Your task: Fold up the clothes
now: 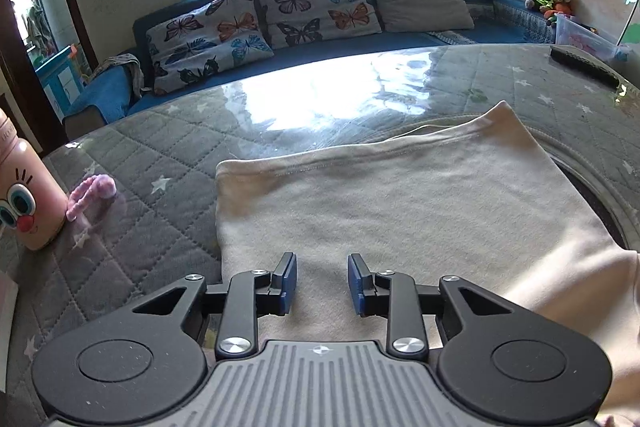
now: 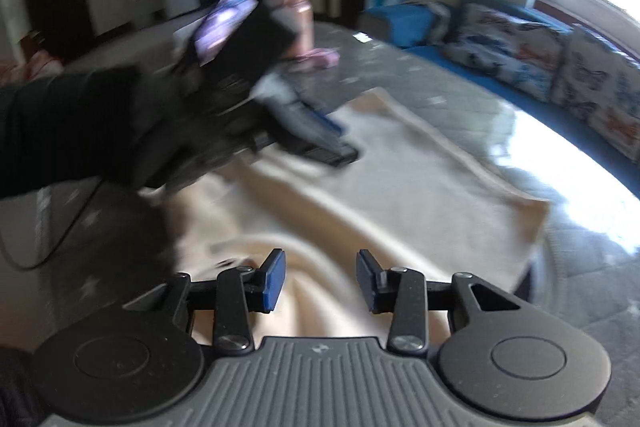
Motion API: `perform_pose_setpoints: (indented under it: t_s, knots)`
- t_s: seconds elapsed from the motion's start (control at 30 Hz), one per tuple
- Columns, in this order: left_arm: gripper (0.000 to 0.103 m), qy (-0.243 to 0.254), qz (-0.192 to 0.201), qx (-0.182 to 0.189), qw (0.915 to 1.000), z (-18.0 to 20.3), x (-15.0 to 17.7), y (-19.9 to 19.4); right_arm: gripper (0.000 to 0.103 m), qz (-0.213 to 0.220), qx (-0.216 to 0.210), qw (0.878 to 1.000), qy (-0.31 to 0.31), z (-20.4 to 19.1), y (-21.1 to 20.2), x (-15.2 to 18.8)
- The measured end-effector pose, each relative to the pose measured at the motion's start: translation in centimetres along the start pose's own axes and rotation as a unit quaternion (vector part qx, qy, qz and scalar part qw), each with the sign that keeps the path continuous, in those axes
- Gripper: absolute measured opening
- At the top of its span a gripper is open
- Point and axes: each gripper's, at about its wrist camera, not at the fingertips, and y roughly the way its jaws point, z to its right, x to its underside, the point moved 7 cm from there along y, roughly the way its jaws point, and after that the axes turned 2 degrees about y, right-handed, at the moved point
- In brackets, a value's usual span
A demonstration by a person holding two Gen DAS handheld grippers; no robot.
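Note:
A cream garment (image 1: 400, 195) lies folded flat on the grey quilted table cover (image 1: 140, 163). My left gripper (image 1: 322, 281) hovers over its near edge, jaws apart, blue pads bare, nothing between them. In the blurred right wrist view the same cream garment (image 2: 400, 187) spreads across the table with a rumpled fold near the camera. My right gripper (image 2: 320, 279) stands open above that fold, holding nothing. The left gripper (image 2: 320, 143), held by a dark-sleeved arm (image 2: 60, 131), rests over the garment's far edge.
A pink bottle with a cartoon face (image 1: 24, 187) and a pink fuzzy loop (image 1: 92, 193) stand at the table's left. A black remote (image 1: 584, 65) lies at the far right. Behind the table runs a blue sofa (image 1: 360, 45) with butterfly cushions. A cable (image 2: 60, 227) trails at left.

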Motion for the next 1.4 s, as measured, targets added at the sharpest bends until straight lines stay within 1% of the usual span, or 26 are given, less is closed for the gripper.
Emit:
perform_pose_setpoints:
  t_s: [0.1, 0.17, 0.27, 0.33, 0.4, 0.47, 0.53, 0.63, 0.87, 0.97, 1.07, 1.23, 1.27, 1.33, 1.4]
  knots:
    - [0.036, -0.001, 0.002, 0.002, 1.0, 0.0, 0.1, 0.1, 0.039, -0.007, -0.004, 1.0, -0.027, -1.3, 1.2, 0.4]
    - [0.039, 0.001, 0.003, 0.003, 1.0, 0.1, 0.1, 0.1, 0.038, -0.015, 0.001, 0.999, -0.041, -1.9, 2.3, 0.8]
    - [0.044, 0.006, 0.005, 0.005, 1.0, 0.3, 0.1, 0.2, 0.036, -0.015, 0.011, 0.998, -0.058, -2.4, 3.2, 1.4]
    - [0.049, 0.009, 0.006, 0.005, 0.9999, 0.4, 0.0, 0.3, 0.027, -0.01, 0.011, 0.998, -0.06, -2.6, 3.4, 1.4]
    - [0.051, 0.009, 0.006, 0.005, 0.9999, 0.5, 0.0, 0.3, 0.014, -0.007, 0.006, 0.998, -0.058, -2.9, 3.5, 1.4]
    - [0.052, 0.01, 0.006, 0.004, 0.9999, 0.5, 0.0, 0.4, 0.006, -0.004, 0.005, 0.998, -0.061, -3.0, 3.4, 1.5]
    - [0.055, 0.01, 0.006, 0.003, 0.9999, 0.5, 0.0, 0.4, 0.003, -0.002, 0.004, 0.998, -0.064, -3.2, 3.1, 1.6]
    - [0.057, 0.009, 0.006, 0.001, 0.9999, 0.4, 0.0, 0.5, 0.002, 0.002, 0.001, 0.997, -0.071, -3.7, 2.4, 1.9]
    - [0.059, 0.01, 0.008, -0.001, 0.9999, 0.3, 0.0, 0.7, 0.002, -0.004, -0.017, 0.994, -0.107, -6.0, 0.4, 3.5]
    - [0.06, 0.01, 0.008, -0.003, 0.9999, 0.3, 0.0, 0.7, 0.002, -0.008, -0.018, 0.993, -0.117, -6.5, 0.7, 4.0]
    - [0.062, 0.011, 0.008, -0.005, 0.9999, 0.3, 0.0, 0.7, 0.002, -0.014, -0.023, 0.993, -0.112, -6.8, 1.4, 4.5]
    - [0.069, 0.009, 0.009, -0.01, 0.9999, -0.1, 0.0, 0.8, 0.002, -0.019, -0.026, 0.992, -0.119, -7.2, 1.5, 5.1]
    - [0.07, 0.009, 0.009, -0.011, 0.9999, -0.1, 0.0, 0.8, 0.002, -0.021, -0.028, 0.993, -0.113, -7.1, 1.4, 5.1]
    - [0.077, 0.009, 0.008, -0.013, 0.9998, -0.2, 0.0, 0.7, 0.004, -0.023, -0.038, 0.995, -0.088, -6.6, 1.1, 4.9]
    - [0.082, 0.014, 0.015, -0.013, 0.9997, 0.1, 0.0, 0.1, 0.008, -0.022, -0.039, 0.997, -0.067, -6.1, 0.5, 4.9]
